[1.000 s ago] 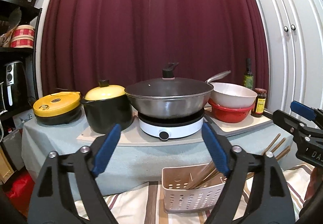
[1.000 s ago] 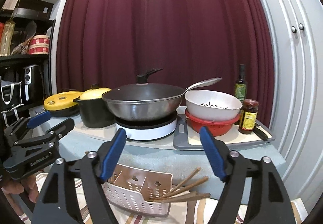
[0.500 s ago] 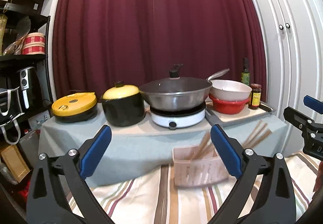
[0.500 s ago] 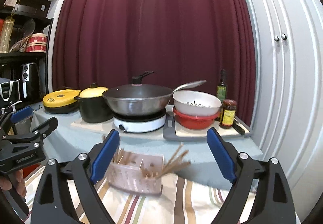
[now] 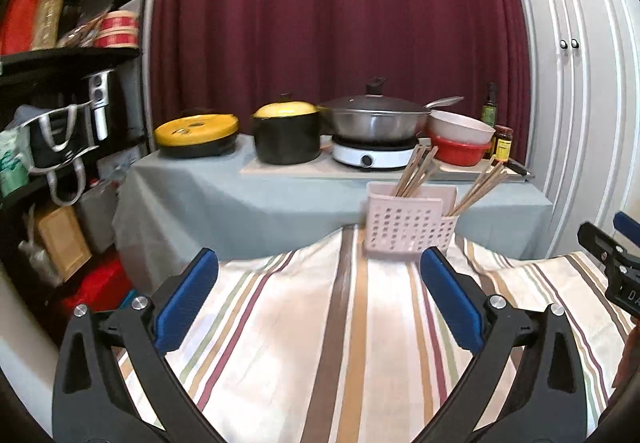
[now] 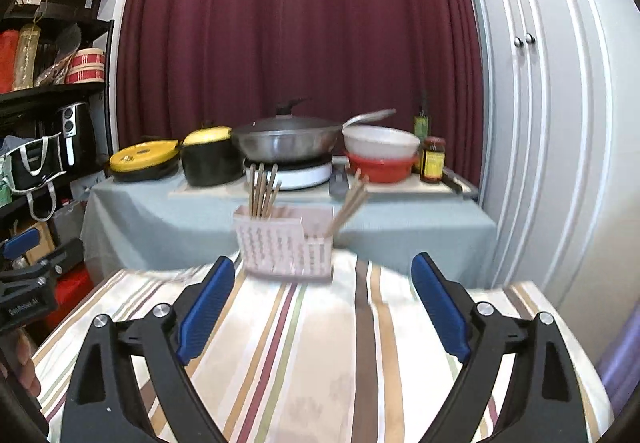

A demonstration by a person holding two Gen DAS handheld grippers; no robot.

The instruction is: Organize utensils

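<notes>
Now the chopsticks (image 5: 418,171) all stand in the pink holder (image 5: 408,221), some in the tall side and some in the low side. It sits at the far end of the striped cloth (image 5: 360,323). So the tidying looks done. The left gripper (image 5: 320,297) and right gripper (image 6: 322,311) are wide apart with nothing between them. The right view is blurry, so I can't count the sticks.

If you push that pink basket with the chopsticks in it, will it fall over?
Probably it slides: the basket looks like light, holey plastic, and it stands on a smooth striped cloth. A high push might tip it, since the chopsticks lean well above the rim. They would likely rattle or spill.
</notes>
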